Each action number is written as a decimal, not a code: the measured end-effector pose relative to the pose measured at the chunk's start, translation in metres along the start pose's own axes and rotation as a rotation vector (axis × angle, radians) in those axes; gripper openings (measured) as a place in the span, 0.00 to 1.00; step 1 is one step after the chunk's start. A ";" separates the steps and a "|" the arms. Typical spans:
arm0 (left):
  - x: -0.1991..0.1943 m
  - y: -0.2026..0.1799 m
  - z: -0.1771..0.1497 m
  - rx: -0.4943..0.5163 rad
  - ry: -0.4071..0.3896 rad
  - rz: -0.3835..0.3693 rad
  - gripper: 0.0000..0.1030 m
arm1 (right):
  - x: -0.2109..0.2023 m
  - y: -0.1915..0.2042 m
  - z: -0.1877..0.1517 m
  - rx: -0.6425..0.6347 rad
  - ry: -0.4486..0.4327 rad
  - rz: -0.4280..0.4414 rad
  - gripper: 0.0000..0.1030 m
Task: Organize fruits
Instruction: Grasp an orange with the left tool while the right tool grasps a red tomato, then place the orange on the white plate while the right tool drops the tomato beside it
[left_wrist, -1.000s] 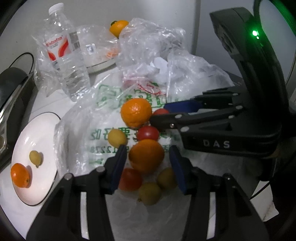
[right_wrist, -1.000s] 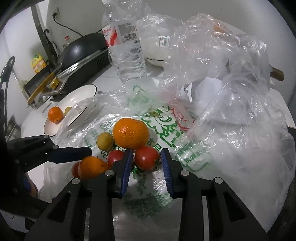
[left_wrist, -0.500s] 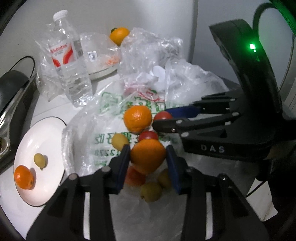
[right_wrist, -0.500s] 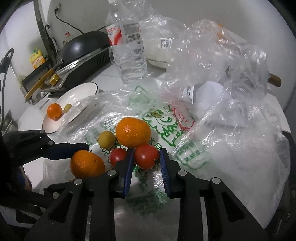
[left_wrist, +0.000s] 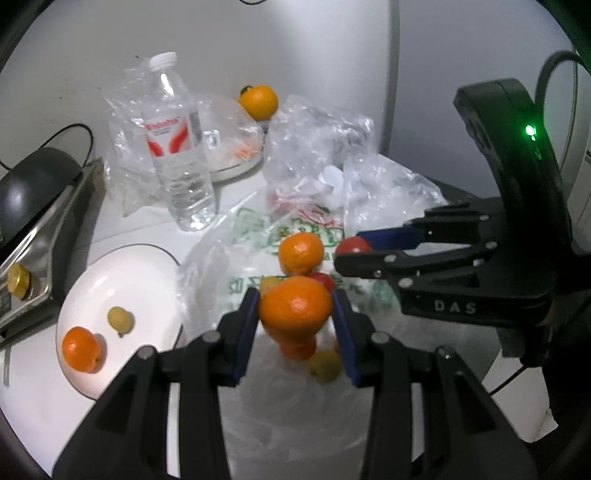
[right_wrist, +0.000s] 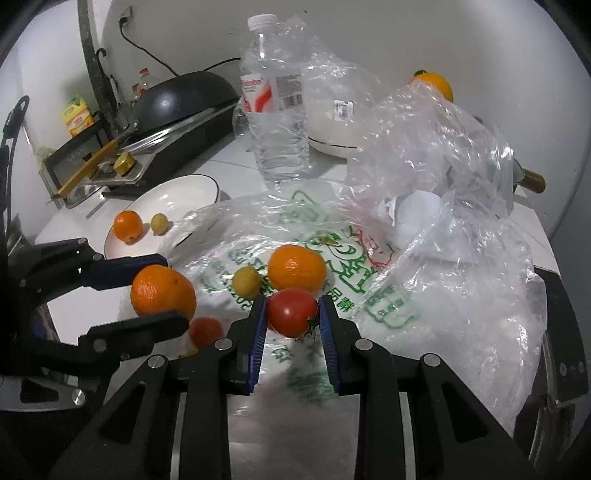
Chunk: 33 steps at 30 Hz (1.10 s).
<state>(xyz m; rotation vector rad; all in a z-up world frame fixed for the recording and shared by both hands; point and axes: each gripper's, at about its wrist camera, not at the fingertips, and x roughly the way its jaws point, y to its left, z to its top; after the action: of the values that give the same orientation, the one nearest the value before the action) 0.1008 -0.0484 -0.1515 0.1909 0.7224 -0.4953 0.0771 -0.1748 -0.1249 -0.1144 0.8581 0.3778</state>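
Observation:
My left gripper (left_wrist: 295, 314) is shut on an orange (left_wrist: 295, 308) and holds it above the printed plastic bag (left_wrist: 258, 229); the orange also shows in the right wrist view (right_wrist: 162, 291). My right gripper (right_wrist: 292, 314) is shut on a red tomato (right_wrist: 291, 312), lifted off the bag; the tomato also shows in the left wrist view (left_wrist: 352, 245). On the bag lie another orange (right_wrist: 296, 267), a small yellow fruit (right_wrist: 246, 280) and more fruit below. A white plate (left_wrist: 147, 280) at left holds an orange (left_wrist: 80, 349) and a yellow fruit (left_wrist: 120, 319).
A water bottle (left_wrist: 177, 147) stands behind the bag. Crumpled clear bags (right_wrist: 424, 147) lie at the right. A covered white dish (right_wrist: 332, 122) with an orange (right_wrist: 434, 85) beside it is at the back. A stove with a black pan (right_wrist: 181, 99) is at the left.
My left gripper closed on the orange and lifted it off the bag. My right gripper closed on the tomato and raised it.

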 end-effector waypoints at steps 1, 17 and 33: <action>-0.003 0.002 -0.001 -0.002 -0.005 0.002 0.39 | -0.001 0.003 0.002 -0.004 -0.002 -0.002 0.29; -0.048 0.049 -0.017 -0.072 -0.087 0.065 0.39 | -0.010 0.062 0.017 -0.087 -0.035 0.017 0.29; -0.050 0.110 -0.038 -0.120 -0.077 0.153 0.39 | 0.013 0.119 0.046 -0.174 -0.021 0.058 0.29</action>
<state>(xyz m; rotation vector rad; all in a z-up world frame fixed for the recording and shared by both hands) 0.1009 0.0779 -0.1455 0.1133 0.6545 -0.3113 0.0736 -0.0490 -0.0990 -0.2465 0.8079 0.5073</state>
